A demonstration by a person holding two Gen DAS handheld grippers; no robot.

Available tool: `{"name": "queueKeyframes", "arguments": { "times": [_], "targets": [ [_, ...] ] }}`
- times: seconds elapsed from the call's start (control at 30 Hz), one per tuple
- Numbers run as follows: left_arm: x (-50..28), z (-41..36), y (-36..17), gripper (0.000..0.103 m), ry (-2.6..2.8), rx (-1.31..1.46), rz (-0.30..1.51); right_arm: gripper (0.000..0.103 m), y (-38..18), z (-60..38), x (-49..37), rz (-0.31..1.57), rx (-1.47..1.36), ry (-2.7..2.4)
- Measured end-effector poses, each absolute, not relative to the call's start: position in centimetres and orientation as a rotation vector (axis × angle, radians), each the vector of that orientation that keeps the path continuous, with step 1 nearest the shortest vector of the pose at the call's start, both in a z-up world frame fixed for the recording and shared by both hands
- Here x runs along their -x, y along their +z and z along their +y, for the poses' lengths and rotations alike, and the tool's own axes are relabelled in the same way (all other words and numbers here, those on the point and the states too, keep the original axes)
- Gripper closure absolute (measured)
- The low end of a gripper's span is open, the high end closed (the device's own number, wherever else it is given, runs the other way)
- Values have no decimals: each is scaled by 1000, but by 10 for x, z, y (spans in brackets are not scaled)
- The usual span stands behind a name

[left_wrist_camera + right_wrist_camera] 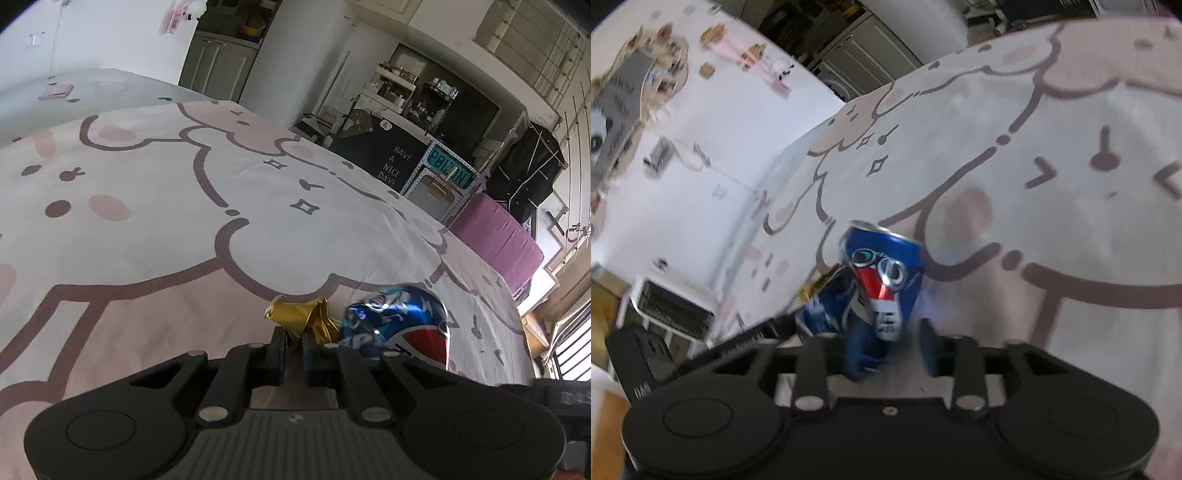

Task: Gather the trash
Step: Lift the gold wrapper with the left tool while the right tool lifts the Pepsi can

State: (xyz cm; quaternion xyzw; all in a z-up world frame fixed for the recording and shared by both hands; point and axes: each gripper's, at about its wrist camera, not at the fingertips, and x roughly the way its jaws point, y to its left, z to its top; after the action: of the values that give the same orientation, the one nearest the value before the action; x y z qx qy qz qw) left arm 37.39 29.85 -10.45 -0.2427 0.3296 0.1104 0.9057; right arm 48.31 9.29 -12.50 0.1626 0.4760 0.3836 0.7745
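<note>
Cartoon-print bedsheet [147, 229] carries both cans: left gripper [293, 349] pinches the gold can [299, 317], touching the blue can [882, 273] between the right gripper's [890, 350] parted jaws.

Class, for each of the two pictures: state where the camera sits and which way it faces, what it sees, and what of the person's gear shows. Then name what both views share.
Left wrist: sits on the left gripper, facing forward and downward over the cartoon bedsheet; jaws shut on a crumpled gold wrapper.
Right wrist: sits on the right gripper, facing down at the crushed Pepsi can; jaws open around it.
Shared: the crushed Pepsi can and the bedsheet.
</note>
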Motion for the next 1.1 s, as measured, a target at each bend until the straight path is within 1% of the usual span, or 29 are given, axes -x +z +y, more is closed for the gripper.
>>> {"name": "queueKeyframes", "arguments": {
  "times": [0.03, 0.07, 0.1, 0.13, 0.2, 0.23, 0.33, 0.4, 0.63, 0.83, 0.93, 0.97, 1.0, 1.1],
  "targets": [
    [-372, 299, -104, 95, 232, 503, 679, 41, -121, 90, -480, 1016, -308, 834],
    [-369, 300, -104, 95, 235, 506, 676, 37, -115, 88, -478, 995, -255, 838],
    [-366, 300, -103, 95, 239, 508, 672, 28, -110, 87, -477, 968, -198, 849],
    [-364, 301, -102, 95, 243, 507, 669, 22, -103, 86, -476, 928, -127, 866],
    [-359, 302, -100, 95, 252, 506, 663, 2, -90, 87, -476, 838, 10, 899],
    [-357, 301, -100, 95, 256, 509, 662, 0, -83, 90, -477, 783, 89, 924],
    [-352, 301, -100, 95, 271, 515, 662, 0, -69, 109, -481, 704, 257, 1016],
    [-348, 301, -101, 95, 282, 515, 666, 0, -66, 126, -484, 667, 319, 1061],
    [-338, 303, -101, 95, 302, 509, 685, 0, -73, 177, -490, 689, 457, 1193],
    [-334, 306, -97, 95, 313, 497, 685, 0, -88, 200, -481, 705, 593, 1221],
    [-334, 305, -96, 95, 317, 484, 691, 0, -93, 200, -480, 702, 608, 1177],
    [-334, 304, -96, 95, 318, 481, 691, 2, -93, 198, -481, 710, 598, 1160],
    [-333, 303, -94, 95, 318, 477, 690, 7, -93, 197, -482, 726, 585, 1149],
    [-333, 299, -90, 95, 320, 466, 689, 8, -92, 187, -481, 755, 535, 1112]
  ]
}}
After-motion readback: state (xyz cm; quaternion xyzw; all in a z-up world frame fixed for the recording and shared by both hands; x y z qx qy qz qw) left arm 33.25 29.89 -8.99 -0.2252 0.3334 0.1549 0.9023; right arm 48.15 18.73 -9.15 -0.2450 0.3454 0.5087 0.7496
